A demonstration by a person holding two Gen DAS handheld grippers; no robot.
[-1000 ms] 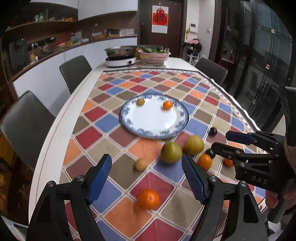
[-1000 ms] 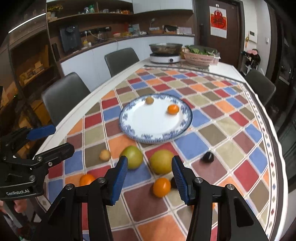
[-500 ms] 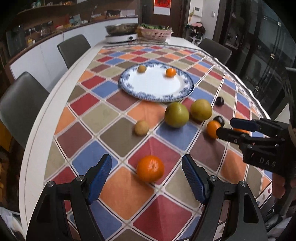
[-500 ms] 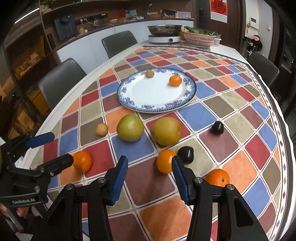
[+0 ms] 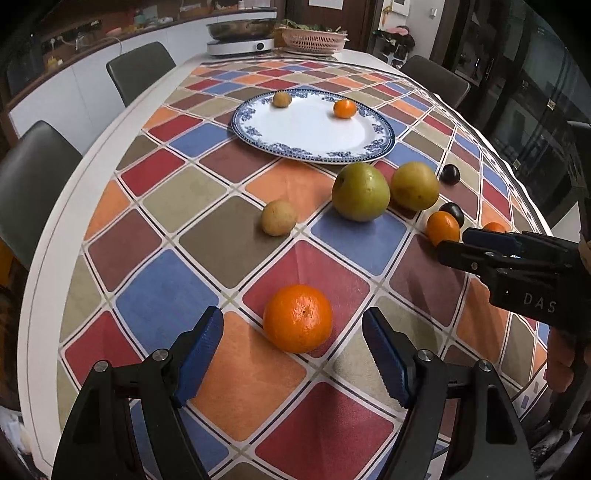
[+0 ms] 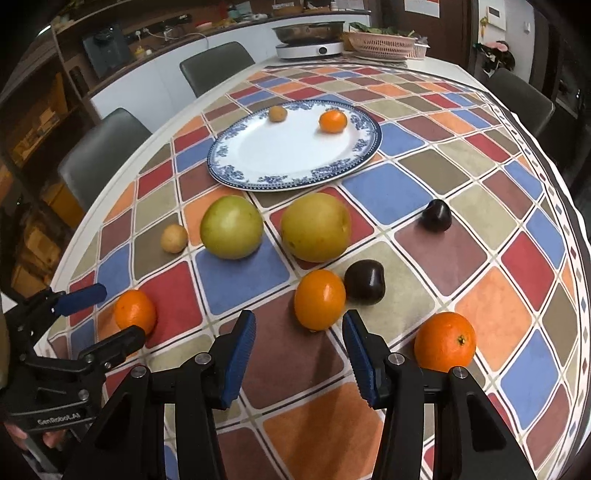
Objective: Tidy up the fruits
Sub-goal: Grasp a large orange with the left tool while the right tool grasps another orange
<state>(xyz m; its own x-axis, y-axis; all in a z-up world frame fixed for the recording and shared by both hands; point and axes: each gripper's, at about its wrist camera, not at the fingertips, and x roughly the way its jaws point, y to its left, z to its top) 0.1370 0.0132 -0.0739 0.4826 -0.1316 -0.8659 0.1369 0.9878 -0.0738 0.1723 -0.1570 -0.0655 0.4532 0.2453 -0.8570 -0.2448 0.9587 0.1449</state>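
My left gripper (image 5: 293, 354) is open, its blue pads either side of an orange (image 5: 297, 318) on the tablecloth, not touching it. My right gripper (image 6: 300, 352) is open just short of another orange (image 6: 320, 299), with a dark plum (image 6: 365, 282) beside it. A blue-rimmed white plate (image 5: 380, 136) holds a small orange (image 5: 344, 108) and a small tan fruit (image 5: 281, 99). Two large yellow-green fruits (image 6: 231, 227) (image 6: 316, 227), a small tan fruit (image 6: 174, 239), a second plum (image 6: 436, 215) and a third orange (image 6: 445, 341) lie loose on the cloth.
The table (image 5: 92, 155) has a checkered cloth and a white rim close on the left. Grey chairs (image 5: 29, 184) stand along the left side. A cooker with pan (image 5: 240, 35) and a pink basket (image 5: 314, 38) stand at the far end.
Both grippers have dropped and moved forward toward the table. The left now brackets the near orange; the right has closed in on the orange by the plum. No fruit has moved.
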